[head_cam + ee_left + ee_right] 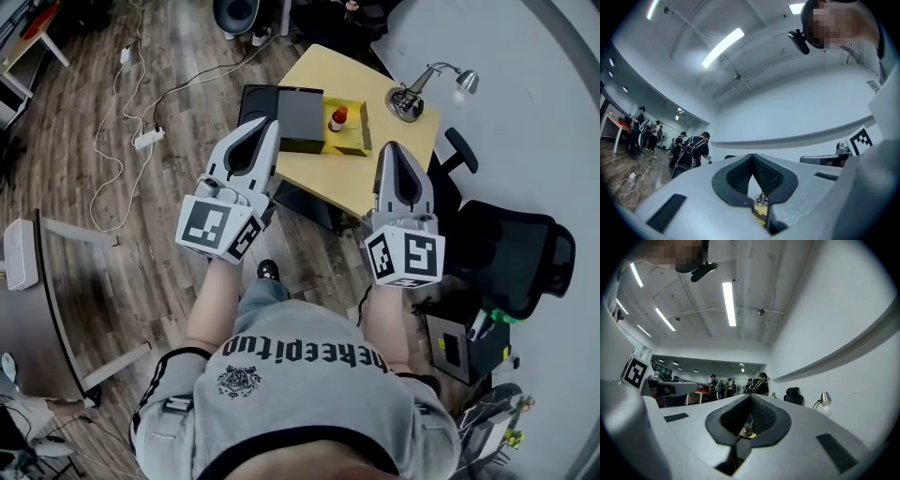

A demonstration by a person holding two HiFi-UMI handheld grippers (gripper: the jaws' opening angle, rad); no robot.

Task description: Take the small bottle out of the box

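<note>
Standing short of the counter [380, 183], both arms held out in front. No contact with anything yet.

Left tool [267, 131]: pinched shut, nothing between the pads, confirmed in left gripper view. Right tool [393, 152]: same, closed tight and empty.

Small bottle [337, 118]: red cap, upright, apparently inside the open yellow box [356, 141] on the counter, toward that box's left side. Well apart from both tools. Black case [298, 114] just beside the box on the left. Desk lamp [417, 94] near on the right.

Task judged as not started; approach step.

Risks from here:
- Arriving with closed tips and knocking the bottle over instead of straddling it. Needs opening before the reach.
- Tipping the bottle against the box wall from an off-centre or slanted pinch; small, top-heavy-looking thing.
- Lifting or dragging the light box along with the bottle; worth pinning the box with the other tool.
- Clipping the black case with the left tool, given the tight spacing.
- Catching the lamp with the right tool on a wide swing.
- Tripping on the floor cable [120, 141] or bumping the office chair [511, 248] while stepping in.
</note>
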